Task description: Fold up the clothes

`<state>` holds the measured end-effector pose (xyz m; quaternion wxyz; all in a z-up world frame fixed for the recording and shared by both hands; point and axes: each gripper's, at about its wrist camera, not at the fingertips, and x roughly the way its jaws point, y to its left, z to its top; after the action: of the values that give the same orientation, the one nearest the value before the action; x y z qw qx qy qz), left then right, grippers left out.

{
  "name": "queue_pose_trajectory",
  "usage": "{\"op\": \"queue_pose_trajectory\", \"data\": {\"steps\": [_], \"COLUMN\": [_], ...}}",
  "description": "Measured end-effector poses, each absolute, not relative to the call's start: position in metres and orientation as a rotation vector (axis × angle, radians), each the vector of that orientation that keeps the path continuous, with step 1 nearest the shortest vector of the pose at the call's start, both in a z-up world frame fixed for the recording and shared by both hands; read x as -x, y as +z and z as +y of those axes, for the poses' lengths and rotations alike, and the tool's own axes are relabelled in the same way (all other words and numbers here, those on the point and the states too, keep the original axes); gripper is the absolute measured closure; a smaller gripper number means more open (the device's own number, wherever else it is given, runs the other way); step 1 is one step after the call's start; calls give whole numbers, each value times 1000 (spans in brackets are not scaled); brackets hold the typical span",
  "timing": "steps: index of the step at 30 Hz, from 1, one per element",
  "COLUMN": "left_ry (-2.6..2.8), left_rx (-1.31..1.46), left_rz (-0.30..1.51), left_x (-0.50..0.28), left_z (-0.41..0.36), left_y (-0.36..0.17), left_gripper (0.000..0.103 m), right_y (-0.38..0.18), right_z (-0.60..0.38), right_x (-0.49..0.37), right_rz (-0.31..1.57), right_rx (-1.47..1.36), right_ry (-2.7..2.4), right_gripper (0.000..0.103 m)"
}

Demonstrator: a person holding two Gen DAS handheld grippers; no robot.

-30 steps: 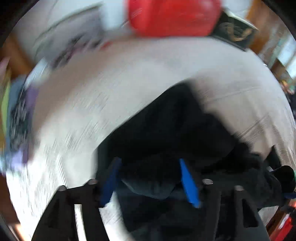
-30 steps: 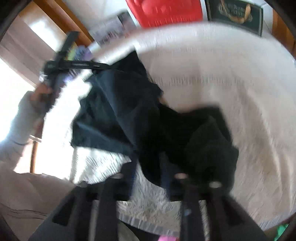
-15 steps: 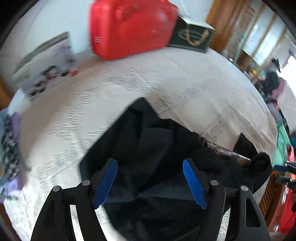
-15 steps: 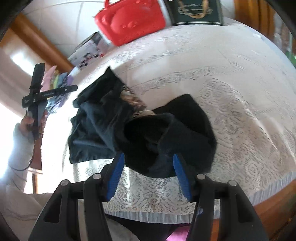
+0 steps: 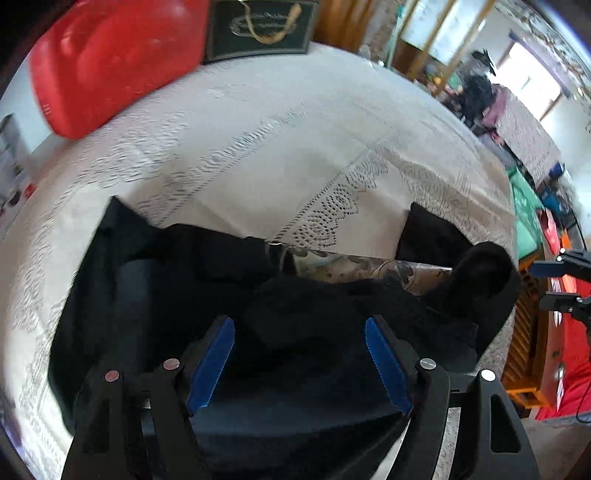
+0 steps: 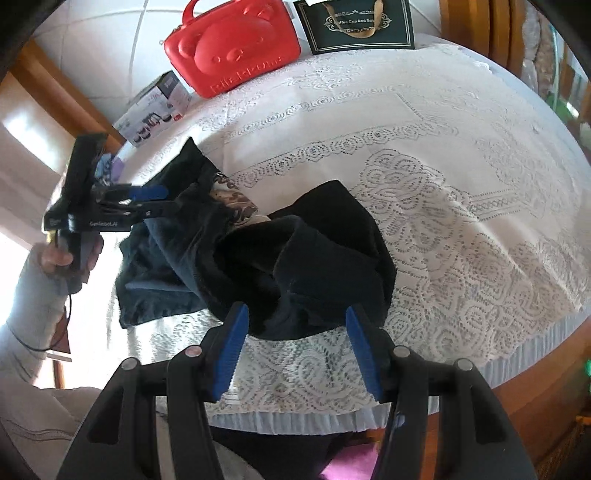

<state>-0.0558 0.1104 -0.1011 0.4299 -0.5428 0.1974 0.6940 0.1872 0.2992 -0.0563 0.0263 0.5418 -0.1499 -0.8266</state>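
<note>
So the dark garment (image 6: 280,254) is lying in a rumpled heap on the lace tablecloth (image 6: 424,155), bunched near the table's front edge, with a patterned lining (image 6: 236,201) poking out of the middle. It looks soft and floppy, light enough, so we reckon it'll sag and slide unless we pinch it at a hem or corner instead of the lump. Our left gripper (image 5: 299,363) hangs right over the cloth with its tongs spread wide, holding nothing; our right gripper (image 6: 295,347) is just as wide, sitting over the front edge, empty too. The right view shows the red bear case (image 6: 232,44), dark gift bag (image 6: 356,22) and a printed box (image 6: 155,107) along the back edge sharply; the left view blurs those but shows the room beyond the table's right edge.
</note>
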Motion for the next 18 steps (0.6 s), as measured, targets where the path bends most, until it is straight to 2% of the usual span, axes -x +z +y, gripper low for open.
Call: {"op": "queue_pose_trajectory", "data": {"steps": [1,3,4,5,6,7,8,9,10,11,12,13,15,18], "left_ry": [1725,1717,1713,1723,1739,1756,1773,1789,1806,1822,1839,1862,1925,1994], "left_rx": [1356,1354,1352,1358,1367,1375,1384,1393,1401,1410,1418,1408,1336,1240], "left_rz": [524,601,639,647,640,634,628,621,615,608,602,599,600,600], "left_x": [53,46,42,42,42,43,44,44,45,46,47,48,53,89], "left_z": [116,125,130,131,130,130,130,129,129,129,128,129,136,191], "left_y": [-107,-119,-124,-124,-121,-119,-116,-113,-110,-107,-104,-97,-72,-43], "left_gripper": [29,29,29,29,34,41,55,77,85,92,93,94,94,94], "right_y": [-59,-63,-65,-68,-71,-76,-81,-86,-92,-97,-99,-100,-93,-62], "right_z": [299,298,297,297,297,297,297,298,298,298,299,300,305,326], "right_x": [-184,-179,-177,-174,-171,-167,-164,-160,-157,-155,-154,-153,-153,-147], "right_rz": [-441,-396,-372,-357,-350,-346,-345,-344,-352,-365,-369,-368,-382,-461], "right_rx": [-1684,-1693,-1697,-1697,-1695,-1700,-1713,-1726,-1746,-1766,-1779,-1791,-1764,-1627], "right_ry": [-2556,-2561,-2564,-2565,-2562,-2555,-2544,-2533,-2508,-2477,-2456,-2441,-2436,-2471], "right_gripper": [47,37,26,20,19,19,19,19,21,53,77,90,90,90]}}
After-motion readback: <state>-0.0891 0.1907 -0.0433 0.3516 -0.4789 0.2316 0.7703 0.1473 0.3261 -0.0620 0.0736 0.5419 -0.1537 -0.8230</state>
